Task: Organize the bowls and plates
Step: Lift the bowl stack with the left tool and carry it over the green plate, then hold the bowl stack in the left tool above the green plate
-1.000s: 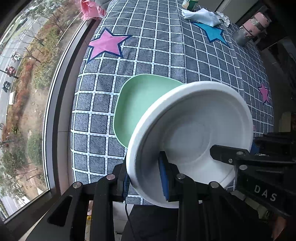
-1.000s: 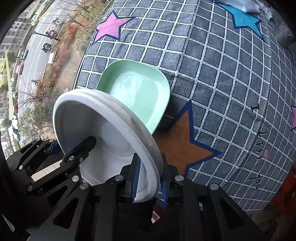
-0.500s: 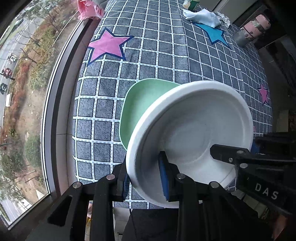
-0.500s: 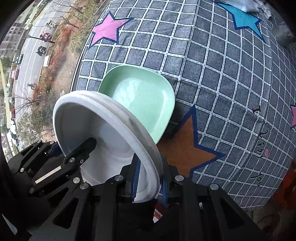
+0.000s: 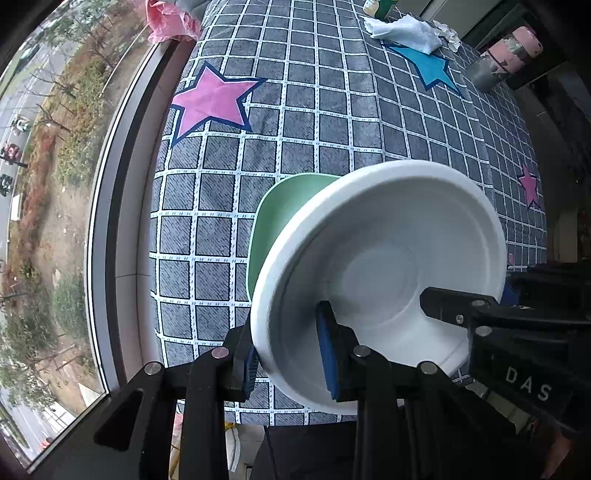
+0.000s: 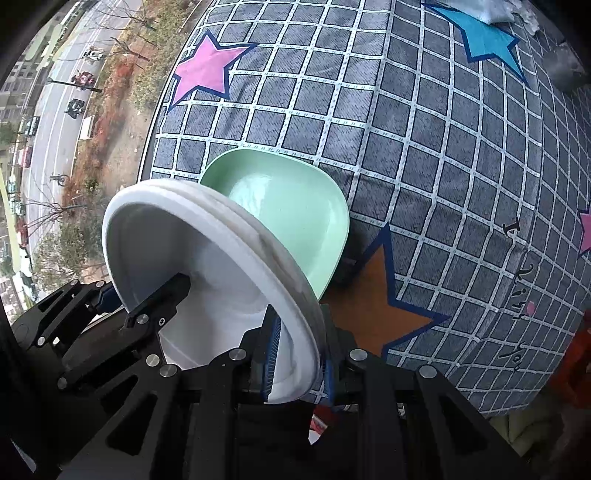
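Observation:
A stack of white plates (image 5: 388,258) hangs tilted above the table, held from two sides. My left gripper (image 5: 290,354) is shut on its near rim, one blue pad inside and one outside. My right gripper (image 6: 299,358) is shut on the opposite rim of the white plates (image 6: 166,258), whose edge shows layered rims. Each gripper shows in the other's view: the right gripper (image 5: 480,321) and the left gripper (image 6: 147,314). A pale green squarish plate (image 6: 288,206) lies flat on the checked cloth just beyond and below the stack. In the left wrist view the green plate (image 5: 280,218) is half hidden.
The table wears a grey checked cloth (image 5: 332,110) with coloured stars. At its far end lie a white rag (image 5: 402,29), a pink and grey bottle (image 5: 506,59) and a pink bundle (image 5: 166,18). A window frame (image 5: 107,221) runs close along the table's left edge.
Both grippers have carried the white plates a little way across the table. In the left wrist view the stack now covers more of the green plate. Both grips are unchanged.

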